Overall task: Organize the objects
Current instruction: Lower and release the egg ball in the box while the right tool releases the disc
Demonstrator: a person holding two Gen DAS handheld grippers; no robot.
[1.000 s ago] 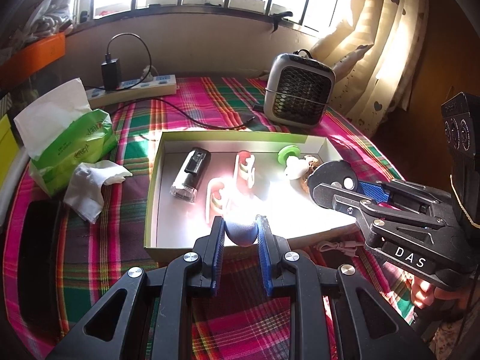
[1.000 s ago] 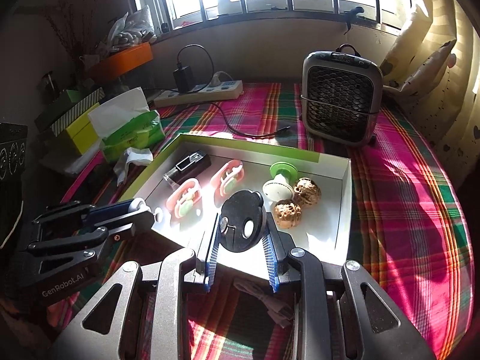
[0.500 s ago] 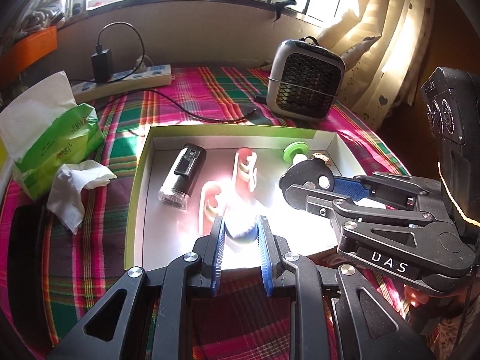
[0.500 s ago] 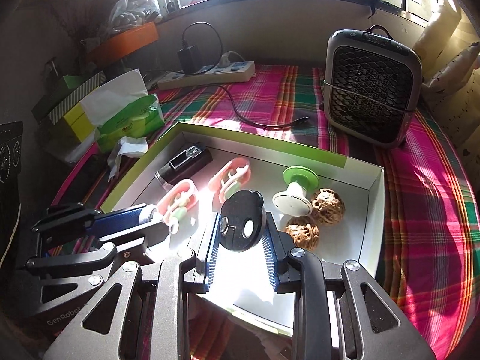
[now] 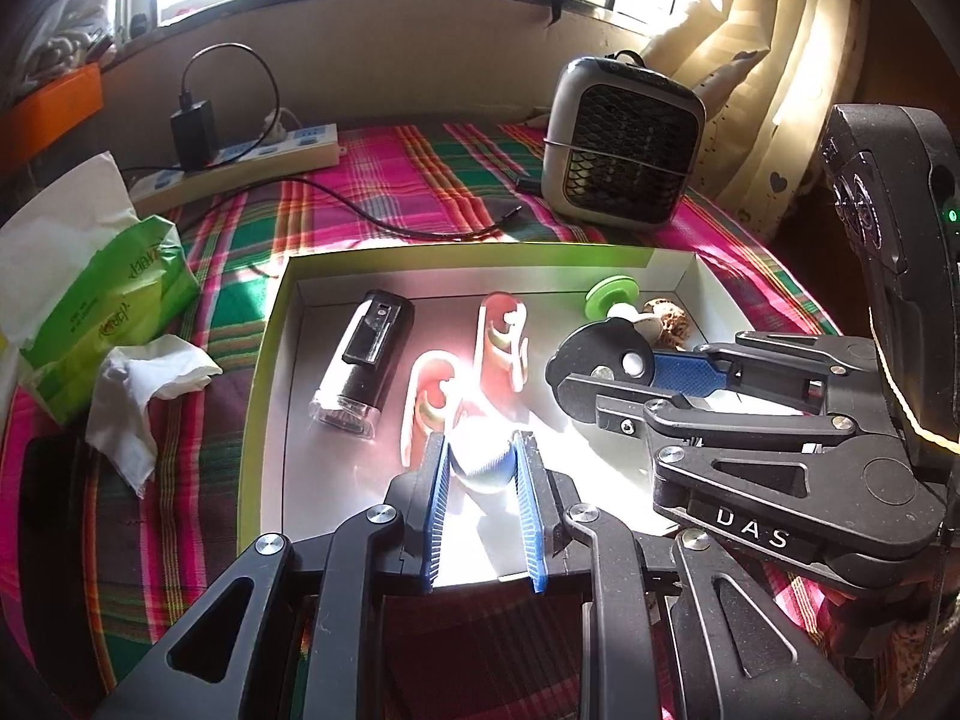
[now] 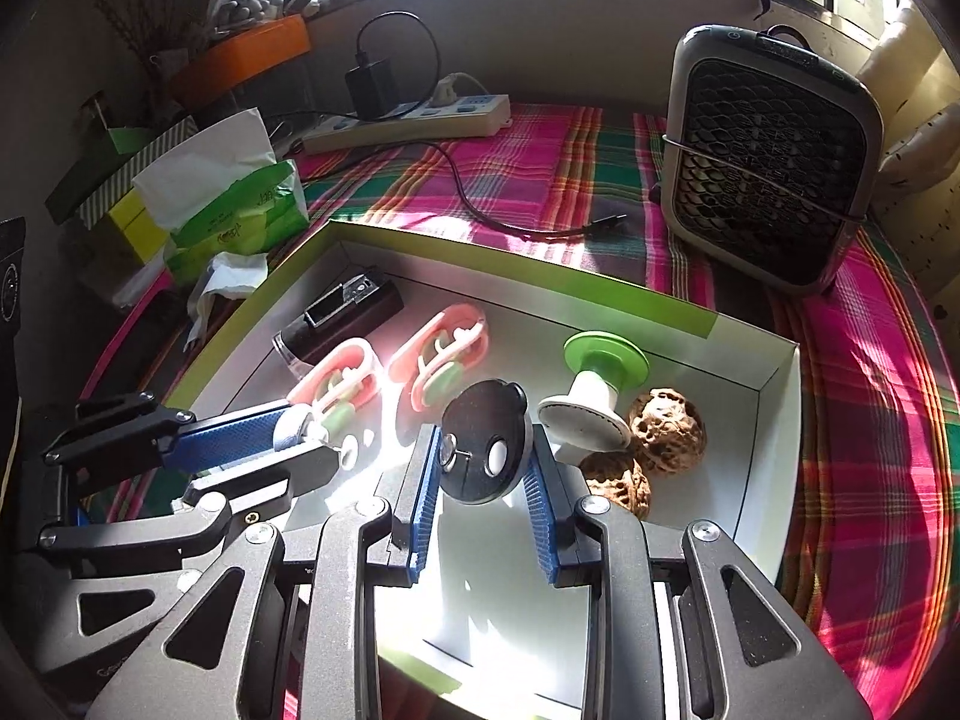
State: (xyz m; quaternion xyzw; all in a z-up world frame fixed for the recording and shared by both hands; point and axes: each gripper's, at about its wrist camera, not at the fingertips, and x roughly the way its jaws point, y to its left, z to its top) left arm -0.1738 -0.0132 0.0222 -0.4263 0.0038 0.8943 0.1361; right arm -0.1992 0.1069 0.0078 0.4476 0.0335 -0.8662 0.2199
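My left gripper [image 5: 483,461] is clamped on a small blue-and-white roll [image 5: 485,463], its pads pressing both sides, low over the near part of the white tray [image 5: 267,360]. My right gripper [image 6: 483,468] pinches a black round disc [image 6: 485,450] with a pale button, upright between the pads, above the tray's middle. At eleven o'clock from the disc lie two pink clips [image 6: 441,354]; at two o'clock a green-and-white spool [image 6: 594,387] beside two walnuts [image 6: 663,432]. A black flashlight [image 5: 366,360] lies at the tray's left. A plaid cloth [image 6: 852,420] covers the table; a small heater [image 6: 771,162] stands at one o'clock, under a sunlit window.
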